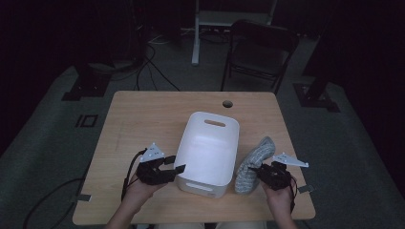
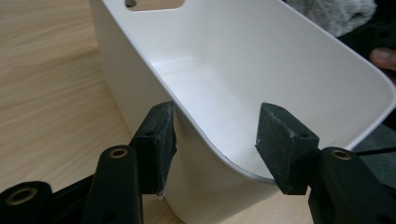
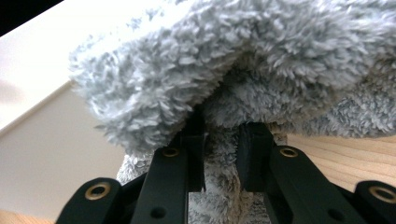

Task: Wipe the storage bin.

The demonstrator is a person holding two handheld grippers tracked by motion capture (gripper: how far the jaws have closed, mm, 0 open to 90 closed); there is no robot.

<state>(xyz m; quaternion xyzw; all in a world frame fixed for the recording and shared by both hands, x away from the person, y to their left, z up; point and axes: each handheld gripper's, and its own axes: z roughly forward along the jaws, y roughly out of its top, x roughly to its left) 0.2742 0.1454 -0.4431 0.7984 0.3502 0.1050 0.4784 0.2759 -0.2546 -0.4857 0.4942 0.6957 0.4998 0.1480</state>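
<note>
Nearest the person's edge of the pale wooden worktop [image 1: 143, 119], two hand-held grippers are seen, one to each side of a white rectangular plastic bin [image 1: 208, 152] with slot handles. The left gripper [image 1: 173, 167] is set at the bin's near left corner; in the left gripper view its jaws stand apart, one pad outside the wall and touching it, the other inside and clear of it, so the rim [image 2: 219, 156] is straddled but not pinched. The right gripper [image 1: 260, 172] is clamped on the near end of a grey fluffy fleece cloth [image 1: 253, 164]; in the right gripper view the jaws are nearly together with a fold of pile [image 3: 224, 140] pressed between them, the rest of the cloth bulging above. The cloth lies on the worktop just beside the bin's right wall, stretched away from the person, outside the bin. The bin's inside is seen bare. Beyond the worktop, a dark folding chair [image 1: 260, 47] and cables on a grey floor are noted. Judged step: the cloth has been gripped and the bin is about to be steadied, with loading not yet begun. The next move would call for the left jaws to close on the rim, then for the cloth to be lifted clear of the right wall, carried over the opening and lowered in; a trailing end could catch on the rim.
</note>
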